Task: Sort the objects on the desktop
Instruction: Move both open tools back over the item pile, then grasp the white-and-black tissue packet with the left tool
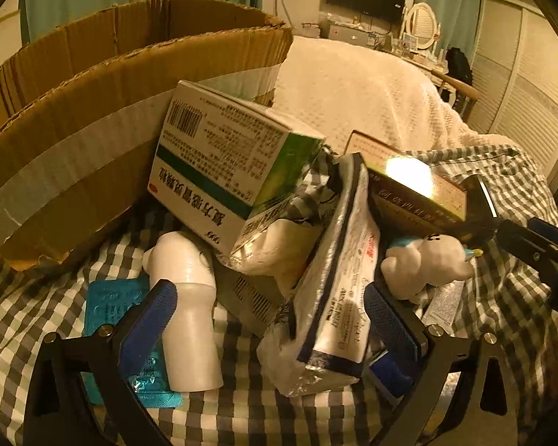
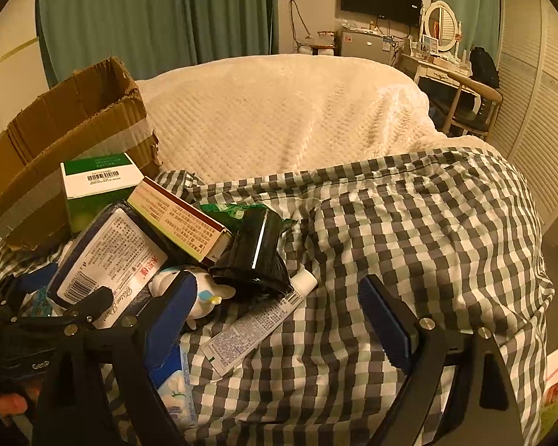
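Clutter is lying heaped on a checked cloth (image 2: pixel 409 230) spread over a bed, beside one open cardboard carton (image 1: pixel 93 85) that is standing at the pile's far left edge. Two grippers are hanging over it. The left gripper (image 1: pixel 271 319) is gaping wide, its two blue pads bracketing a white bottle (image 1: pixel 189 297) and a tissue pack (image 1: pixel 338 290), pressing on neither. The right gripper (image 2: pixel 279 319) is gaping too, with only a white tube (image 2: pixel 253 330) and bare cloth lying between its jaws.

Counting the pile: two printed boxes are showing, a white-and-green box (image 1: pixel 223 163) that is leaning against the carton and a red-edged box (image 2: pixel 178 219) that is resting across the pack. One blue blister sheet (image 1: pixel 108 308) is lying flat under the bottle. One white toy figure (image 1: pixel 424 264) is sitting between the pack and a glossy black cylinder (image 2: pixel 256 252), which is lying on its side. One green wrapper (image 2: pixel 238 212) is poking out behind that cylinder, touching the red-edged box. One small blue-and-white packet (image 2: pixel 175 390) is sitting under the right gripper's left finger.

Beyond the checked cloth one white blanket (image 2: pixel 286 111) is covering the bed.
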A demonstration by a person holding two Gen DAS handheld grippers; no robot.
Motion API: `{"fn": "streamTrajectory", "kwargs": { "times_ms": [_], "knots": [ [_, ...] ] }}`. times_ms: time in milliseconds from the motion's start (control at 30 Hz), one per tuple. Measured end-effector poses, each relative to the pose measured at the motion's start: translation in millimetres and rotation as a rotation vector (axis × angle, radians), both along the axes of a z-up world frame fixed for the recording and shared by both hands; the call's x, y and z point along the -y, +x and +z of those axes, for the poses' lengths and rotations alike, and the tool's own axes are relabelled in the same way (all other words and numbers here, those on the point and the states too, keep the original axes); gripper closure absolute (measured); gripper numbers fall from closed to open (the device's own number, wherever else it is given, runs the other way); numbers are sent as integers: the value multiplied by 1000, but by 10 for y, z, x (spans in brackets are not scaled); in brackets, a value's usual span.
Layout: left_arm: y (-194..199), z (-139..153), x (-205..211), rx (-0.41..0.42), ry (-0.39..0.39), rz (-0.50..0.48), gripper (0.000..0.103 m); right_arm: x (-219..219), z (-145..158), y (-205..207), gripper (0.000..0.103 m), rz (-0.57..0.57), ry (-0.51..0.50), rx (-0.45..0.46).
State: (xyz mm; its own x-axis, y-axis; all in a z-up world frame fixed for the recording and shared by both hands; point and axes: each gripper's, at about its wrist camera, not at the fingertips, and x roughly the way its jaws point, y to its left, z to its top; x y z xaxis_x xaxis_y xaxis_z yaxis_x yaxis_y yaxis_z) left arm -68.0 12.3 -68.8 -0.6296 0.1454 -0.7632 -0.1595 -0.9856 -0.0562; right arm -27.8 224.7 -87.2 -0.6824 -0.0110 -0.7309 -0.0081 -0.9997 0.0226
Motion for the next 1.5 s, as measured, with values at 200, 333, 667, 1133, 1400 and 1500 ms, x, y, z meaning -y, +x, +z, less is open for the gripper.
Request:
{"fn": "streamTrajectory", "kwargs": {
  "times_ms": [200,333,667,1133,1400,1500],
  "knots": [
    [-23,-8,-65,15,-5,-50,77,33,-13,-12,14,20,8,1],
    [10,89,-112,-14,8,-80,91,29,-22,-26,14,17,7,9],
    [-149,0,-156,52,47,-82,90,-116,-212,-378,14,-19,-60,92],
    [-166,57,-179,27,51,-110,93,3,-360,-475,14,-12,-90,159],
    [-121,344,-161,-7,47,-107,93,25,-178,-286,47,-8,-48,91],
    [-90,496,-191,-28,49,-112,93,1,-32,-227,94,-14,-37,59]
  ]
}}
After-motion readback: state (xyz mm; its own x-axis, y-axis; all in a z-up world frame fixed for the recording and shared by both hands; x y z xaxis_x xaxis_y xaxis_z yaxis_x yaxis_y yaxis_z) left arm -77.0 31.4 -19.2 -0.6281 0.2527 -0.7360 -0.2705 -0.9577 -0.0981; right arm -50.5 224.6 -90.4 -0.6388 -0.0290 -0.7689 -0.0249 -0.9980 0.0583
